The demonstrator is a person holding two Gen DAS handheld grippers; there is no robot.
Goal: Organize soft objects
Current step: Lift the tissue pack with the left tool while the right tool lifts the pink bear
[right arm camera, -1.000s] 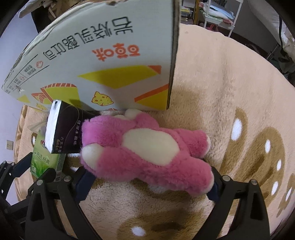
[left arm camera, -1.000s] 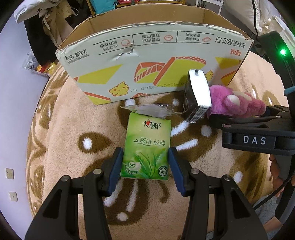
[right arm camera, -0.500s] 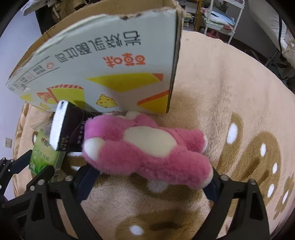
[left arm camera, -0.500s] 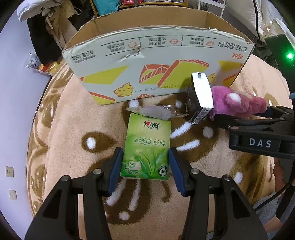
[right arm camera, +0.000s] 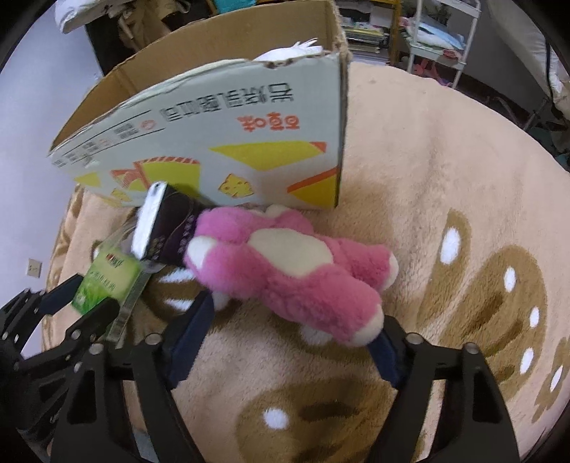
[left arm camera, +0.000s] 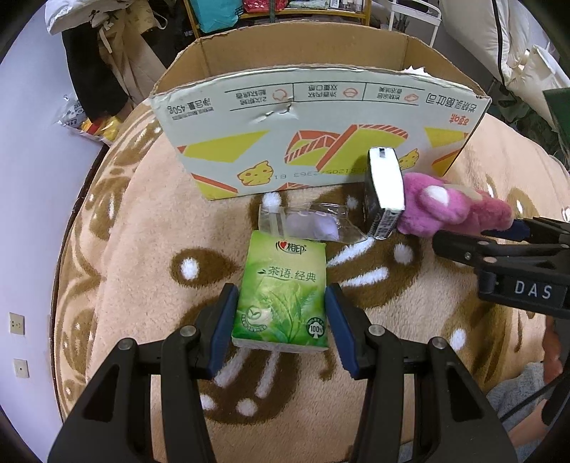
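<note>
My left gripper (left arm camera: 281,322) is shut on a green tissue pack (left arm camera: 283,290) and holds it above the beige rug. My right gripper (right arm camera: 292,336) is shut on a pink plush bear (right arm camera: 288,270), lifted off the rug; the bear also shows in the left wrist view (left arm camera: 452,210). A dark tissue pack (left arm camera: 383,192) leans against the open cardboard box (left arm camera: 320,128), and a clear plastic bag (left arm camera: 306,224) lies in front of the box. The box (right arm camera: 228,142) stands just beyond the bear.
The beige rug with brown patterns (right arm camera: 445,199) covers the floor. Clothes and bags (left arm camera: 92,64) lie behind the box at the left. A white shelf rack (right arm camera: 438,32) stands at the back right. Something white (right arm camera: 292,50) shows inside the box.
Both grippers have risen and drawn back with their loads. The box's open top now shows more, and the bear hangs higher off the rug.
</note>
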